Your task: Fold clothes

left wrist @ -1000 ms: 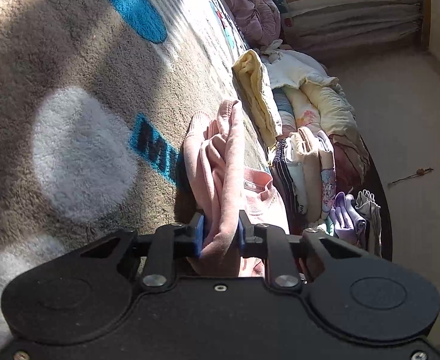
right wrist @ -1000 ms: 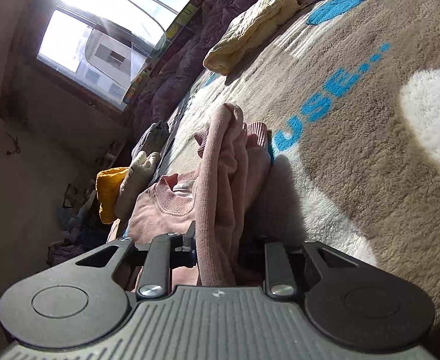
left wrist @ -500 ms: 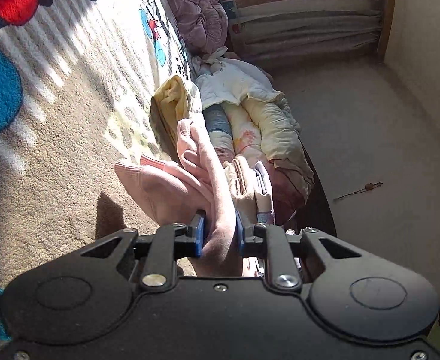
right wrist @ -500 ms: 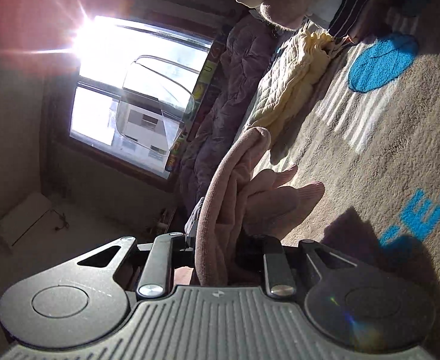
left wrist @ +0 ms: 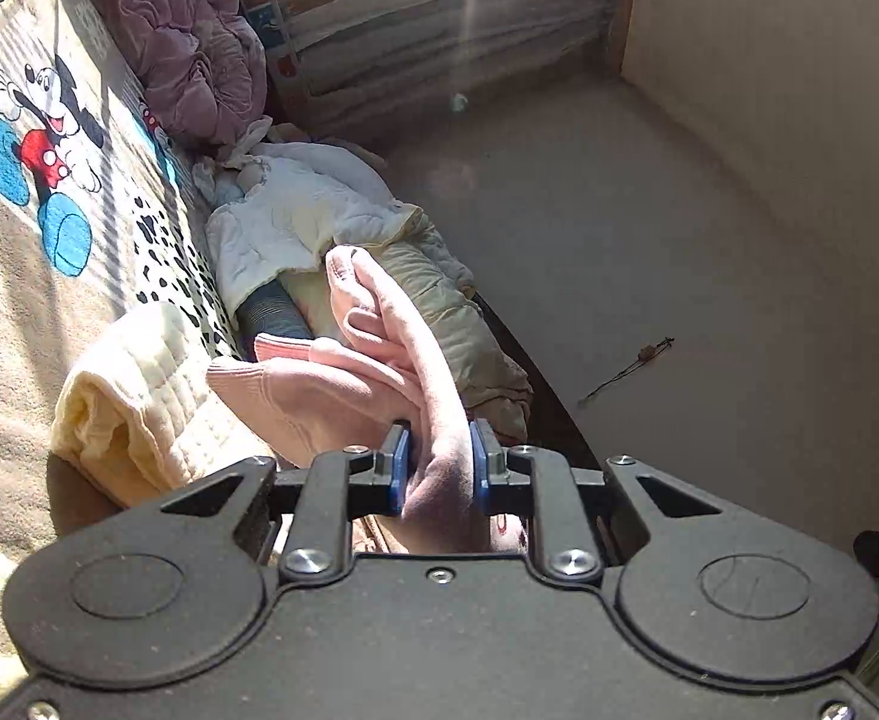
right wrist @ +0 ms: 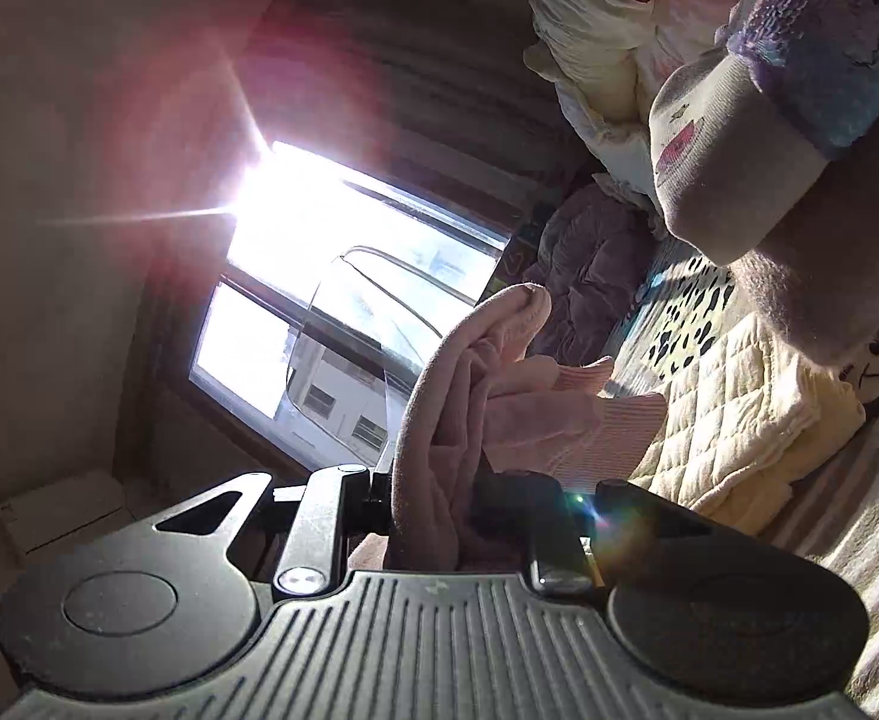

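Observation:
A pink sweatshirt (left wrist: 343,384) is bunched and lifted off the Mickey Mouse blanket (left wrist: 13,276). My left gripper (left wrist: 437,468) is shut on a fold of it between the blue pads (left wrist: 400,468). My right gripper (right wrist: 439,498) is shut on another fold of the same pink sweatshirt (right wrist: 475,372), whose ribbed cuffs hang to the right. The garment is held over a folded yellow quilted cloth (left wrist: 139,402), which also shows in the right wrist view (right wrist: 739,420).
A row of folded clothes (left wrist: 295,228) lies along the blanket's edge, with an olive padded piece (left wrist: 463,324). A purple quilted jacket (left wrist: 187,54) sits by the window (right wrist: 343,276). Stacked clothes (right wrist: 739,90) hang close to the right gripper.
Both grippers have carried the pink sweatshirt up and along the blanket toward the window end. It now hangs over the yellow quilted cloth beside the row of clothes.

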`<state>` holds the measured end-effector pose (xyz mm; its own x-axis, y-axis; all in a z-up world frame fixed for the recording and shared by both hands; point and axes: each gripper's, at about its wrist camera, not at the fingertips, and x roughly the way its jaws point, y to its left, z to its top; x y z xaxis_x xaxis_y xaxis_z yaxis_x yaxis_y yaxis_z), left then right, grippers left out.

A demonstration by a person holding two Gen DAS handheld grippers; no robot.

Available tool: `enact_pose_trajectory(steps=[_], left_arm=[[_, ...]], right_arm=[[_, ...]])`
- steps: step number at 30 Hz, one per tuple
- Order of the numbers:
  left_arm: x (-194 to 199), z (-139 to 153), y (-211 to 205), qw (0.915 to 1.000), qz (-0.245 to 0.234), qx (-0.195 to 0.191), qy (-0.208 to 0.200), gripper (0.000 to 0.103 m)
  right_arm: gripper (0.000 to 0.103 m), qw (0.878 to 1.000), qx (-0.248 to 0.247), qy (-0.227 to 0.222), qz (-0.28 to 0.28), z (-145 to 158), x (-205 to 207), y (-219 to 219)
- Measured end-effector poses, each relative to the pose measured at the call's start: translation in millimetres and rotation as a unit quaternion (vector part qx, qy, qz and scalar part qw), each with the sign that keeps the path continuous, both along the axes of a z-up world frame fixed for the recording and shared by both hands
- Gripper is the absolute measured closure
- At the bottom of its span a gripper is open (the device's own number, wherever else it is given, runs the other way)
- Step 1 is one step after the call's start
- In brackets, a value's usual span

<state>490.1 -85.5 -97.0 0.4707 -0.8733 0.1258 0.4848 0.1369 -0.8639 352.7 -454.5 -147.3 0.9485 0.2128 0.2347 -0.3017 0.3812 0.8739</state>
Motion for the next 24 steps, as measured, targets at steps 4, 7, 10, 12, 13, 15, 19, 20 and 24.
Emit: enact_pose_trajectory(steps=[4,7,10,12,13,15,19,20,24], left_arm=[[57.6,-9.8,-15.4,0.9996,0.006,-0.019,-0.018,0.085],[97.2,-63.9,-31.4,0.9926,0.02,0.084,0.085,0.085],[105.1,-107.3,-31.3,0.978,0.021,0.13,0.162,0.082],[99.1,-103.8,-28.8,0.9793,0.022,0.127,0.155,0.082],[96.8,-102.1,-28.4,0.9793,0.026,0.129,0.153,0.082],[91.6,-102.5,-26.7,0.9785,0.034,0.122,0.163,0.077],[73.6,-88.7,-22.7,0.9788,0.054,0.127,0.151,0.05],[67.8,-83.4,-23.7,0.9772,0.059,0.145,0.143,0.049],[44.5,-62.5,-27.4,0.967,0.08,0.215,0.111,0.042]], right_arm=[[0.08,0.998,0.0,-0.011,-0.055,8.2,59.7,-7.6],[0.063,0.99,-0.021,0.086,-0.113,-27.4,101.7,-4.5],[0.074,0.958,0.008,0.247,-0.146,-83.7,124.0,-6.2],[0.075,0.966,-0.002,0.215,-0.146,-95.0,119.8,-7.1],[0.071,0.967,-0.015,0.211,-0.144,-92.0,119.9,-6.1],[0.068,0.967,-0.027,0.207,-0.144,-87.1,119.2,-6.5],[0.041,0.963,-0.071,0.211,-0.153,-67.5,111.2,-6.8],[0.038,0.961,-0.091,0.213,-0.15,-59.2,105.9,-3.8],[0.036,0.95,-0.162,0.231,-0.131,-33.6,87.2,9.3]])
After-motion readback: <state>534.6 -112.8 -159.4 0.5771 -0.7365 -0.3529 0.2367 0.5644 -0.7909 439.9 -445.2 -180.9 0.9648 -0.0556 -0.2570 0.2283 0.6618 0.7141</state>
